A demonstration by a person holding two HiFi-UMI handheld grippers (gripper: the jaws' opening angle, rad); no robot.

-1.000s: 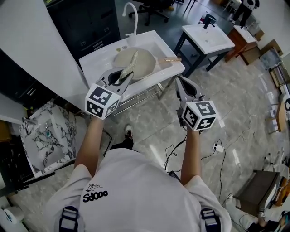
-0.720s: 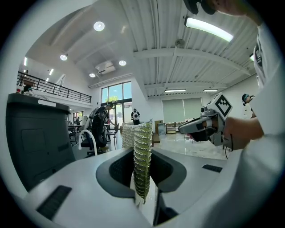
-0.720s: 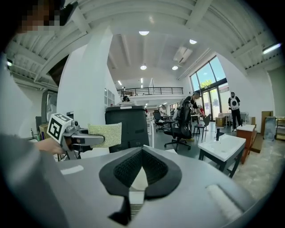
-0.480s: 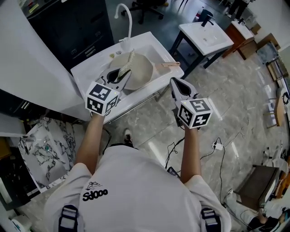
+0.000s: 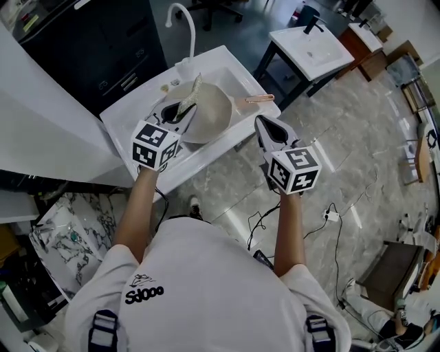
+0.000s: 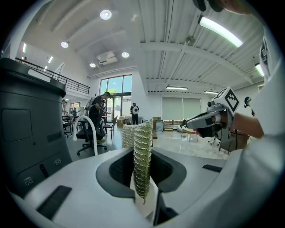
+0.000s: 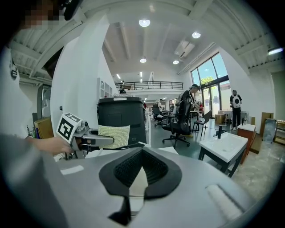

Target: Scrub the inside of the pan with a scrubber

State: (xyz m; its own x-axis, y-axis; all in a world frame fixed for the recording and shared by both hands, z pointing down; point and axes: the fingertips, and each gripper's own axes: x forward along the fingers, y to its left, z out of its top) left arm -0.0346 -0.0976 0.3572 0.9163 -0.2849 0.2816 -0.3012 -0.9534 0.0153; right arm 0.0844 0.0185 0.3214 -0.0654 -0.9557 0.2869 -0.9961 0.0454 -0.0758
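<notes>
The left gripper (image 5: 181, 113) is clamping its jaws on the scrubber (image 5: 194, 92). In the left gripper view, the pad is standing on edge between the two dark jaw pads, and its woven green-yellow face is rising above them. The left hand (image 5: 141, 180) is holding this gripper out in front of the body.

The right gripper (image 5: 261, 124) is keeping its jaws together, with nothing between them. In the right gripper view, the dark pads are meeting at the tip. This gripper is hovering just beside the sink (image 5: 137, 103), off its right corner, over the tiled floor (image 5: 357, 158).

The pan (image 5: 213, 113) is lying in the basin of the white sink. Its light handle (image 5: 259, 98) is pointing to the person's right, across the sink rim. In the head view, the scrubber is overlapping the left part of the pan. Whether the scrubber is touching the pan cannot be told.

A curved white faucet (image 5: 180, 19) is standing at the far rim of the sink. A second white basin (image 5: 313, 45) on a dark frame is standing well apart, to the right.
</notes>
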